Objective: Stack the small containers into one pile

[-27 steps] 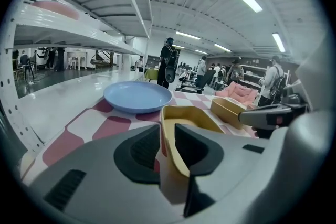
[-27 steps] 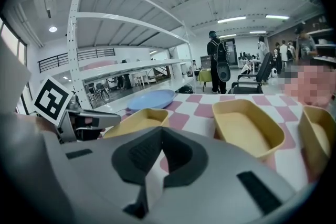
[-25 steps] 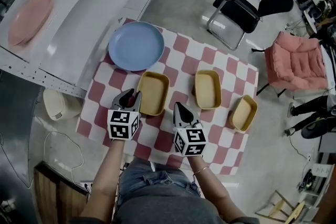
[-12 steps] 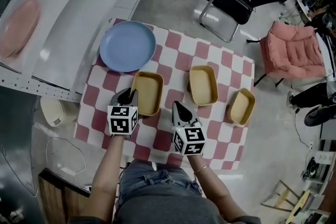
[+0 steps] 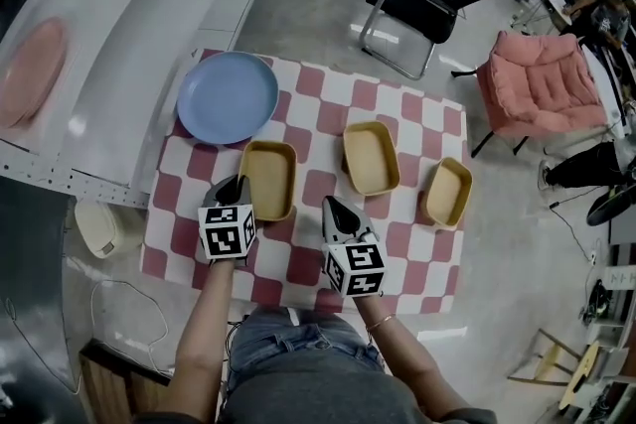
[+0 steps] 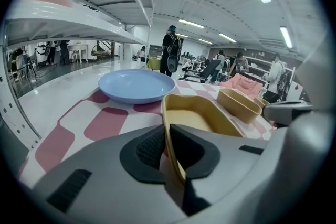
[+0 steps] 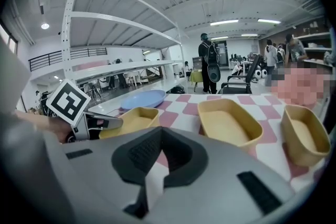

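Three shallow yellow containers lie apart on the checkered cloth: a left one (image 5: 266, 179) (image 6: 197, 118) (image 7: 128, 120), a middle one (image 5: 370, 157) (image 7: 228, 120) and a right one (image 5: 448, 192) (image 7: 303, 134). My left gripper (image 5: 236, 190) (image 6: 167, 136) is shut on the near left rim of the left container; the yellow wall runs between its pads. My right gripper (image 5: 333, 210) (image 7: 160, 152) is shut and empty. It hovers over the cloth between the left and middle containers, near the front edge.
A blue plate (image 5: 227, 96) (image 6: 136, 85) sits at the cloth's far left corner, just beyond the left container. A white shelf unit (image 5: 129, 25) with a pink plate (image 5: 30, 70) runs along the left. A black chair (image 5: 427, 0) and a pink armchair (image 5: 542, 79) stand beyond the table.
My left gripper's jaws, slightly apart beside the left container one second ago, have come together on its rim. The head view has drifted; the right gripper holds its place.
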A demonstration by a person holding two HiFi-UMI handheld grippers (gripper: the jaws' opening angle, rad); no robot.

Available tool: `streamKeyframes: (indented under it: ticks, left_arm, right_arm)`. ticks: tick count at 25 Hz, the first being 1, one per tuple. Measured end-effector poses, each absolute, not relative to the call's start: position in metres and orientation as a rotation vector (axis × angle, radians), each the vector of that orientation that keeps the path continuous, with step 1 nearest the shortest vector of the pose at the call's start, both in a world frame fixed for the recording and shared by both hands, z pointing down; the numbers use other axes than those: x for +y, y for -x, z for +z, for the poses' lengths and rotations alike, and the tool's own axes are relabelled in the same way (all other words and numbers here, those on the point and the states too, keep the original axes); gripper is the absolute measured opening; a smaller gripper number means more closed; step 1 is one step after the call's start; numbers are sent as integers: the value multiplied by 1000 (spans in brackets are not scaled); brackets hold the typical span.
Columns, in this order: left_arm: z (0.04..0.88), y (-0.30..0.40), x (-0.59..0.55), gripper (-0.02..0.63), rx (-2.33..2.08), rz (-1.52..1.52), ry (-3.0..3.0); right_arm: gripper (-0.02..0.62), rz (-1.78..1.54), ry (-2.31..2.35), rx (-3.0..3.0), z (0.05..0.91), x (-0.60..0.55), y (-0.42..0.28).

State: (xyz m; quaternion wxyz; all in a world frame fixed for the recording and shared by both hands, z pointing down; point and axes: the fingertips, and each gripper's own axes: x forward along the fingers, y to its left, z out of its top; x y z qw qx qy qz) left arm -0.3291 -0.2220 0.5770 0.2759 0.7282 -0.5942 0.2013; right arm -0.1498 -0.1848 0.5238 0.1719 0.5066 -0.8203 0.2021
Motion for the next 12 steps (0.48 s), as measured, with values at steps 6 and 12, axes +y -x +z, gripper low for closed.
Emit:
streamKeyframes:
  ticks: [6, 12]
  left_arm:
    - [564, 327, -217, 32, -1602, 481, -1944]
    - [536, 319, -211, 29, -1611, 431, -1978]
  right_arm:
    - [10, 554, -1467, -2331, 515, -175, 140]
    - [11, 540, -1499, -2335, 506, -165, 127]
